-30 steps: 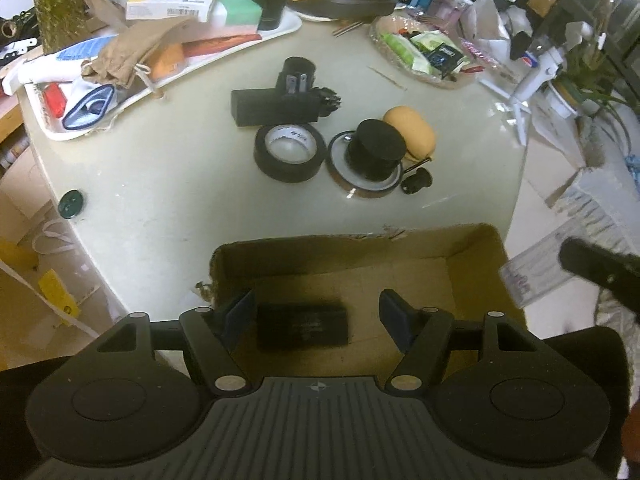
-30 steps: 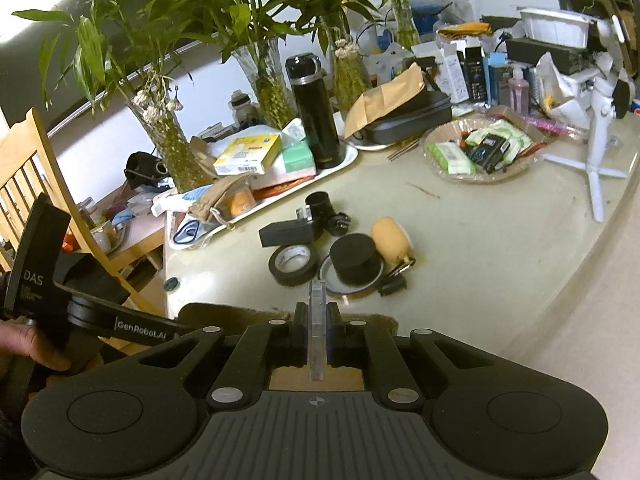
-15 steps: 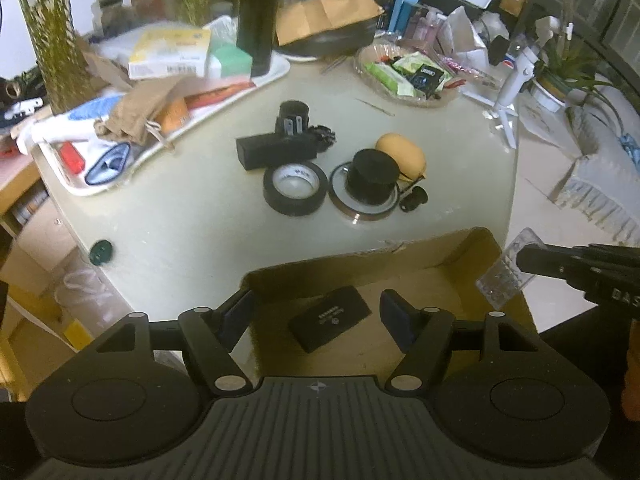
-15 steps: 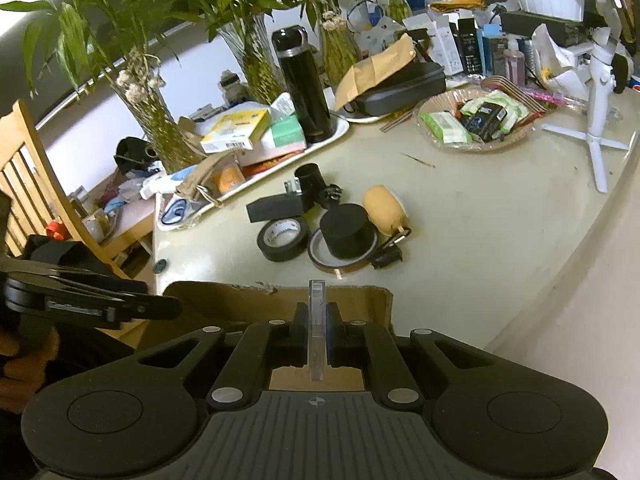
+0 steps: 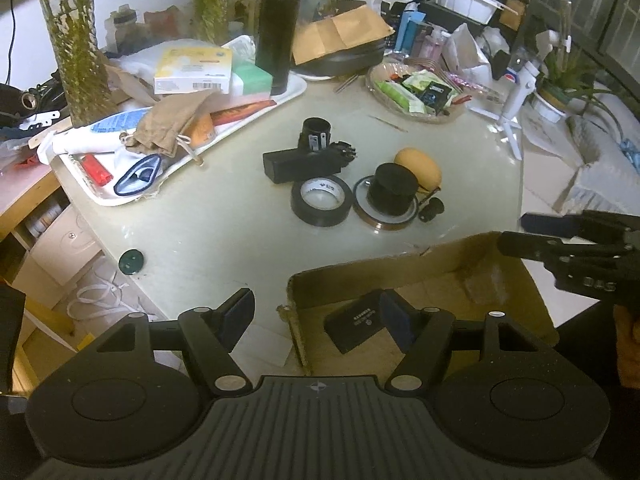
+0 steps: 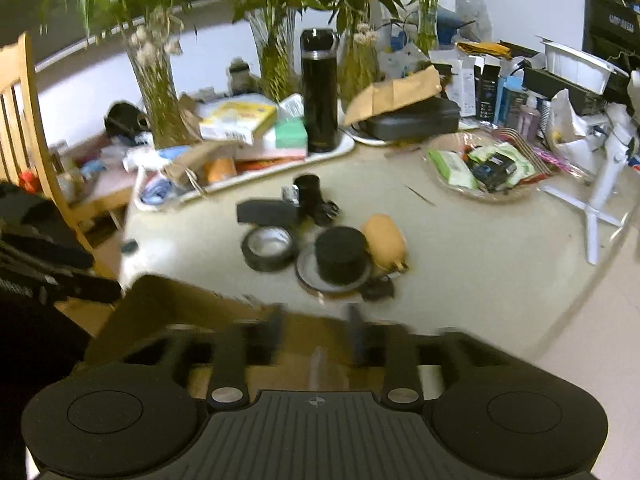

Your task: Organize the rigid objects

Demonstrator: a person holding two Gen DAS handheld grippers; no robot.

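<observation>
An open cardboard box (image 5: 400, 270) sits at the table's near edge with a flat black case (image 5: 354, 322) lying inside. My left gripper (image 5: 316, 310) hangs open over the box's left wall, nothing between its fingers. In the right wrist view my right gripper (image 6: 316, 330) is blurred, its jaws opening above the box (image 6: 168, 300). A thin clear plastic piece (image 6: 320, 364) shows loose between them, no pad touching it. From the left wrist view the right gripper (image 5: 528, 232) reaches in over the box's right side, with a faint clear shape (image 5: 480, 284) below it.
On the table beyond the box lie a black tape roll (image 5: 322, 200), a black cylinder (image 5: 392, 186) on a brown tape ring, a tan oval object (image 5: 418, 166), a black block (image 5: 296, 164) and a small knob (image 5: 434, 208). A cluttered white tray (image 5: 120, 196) stands left, a snack basket (image 5: 416, 92) far right.
The right gripper went from shut on the clear plastic piece to apart, and the piece dropped lower. The left gripper drifted left and up, so the black case now sits by its right finger.
</observation>
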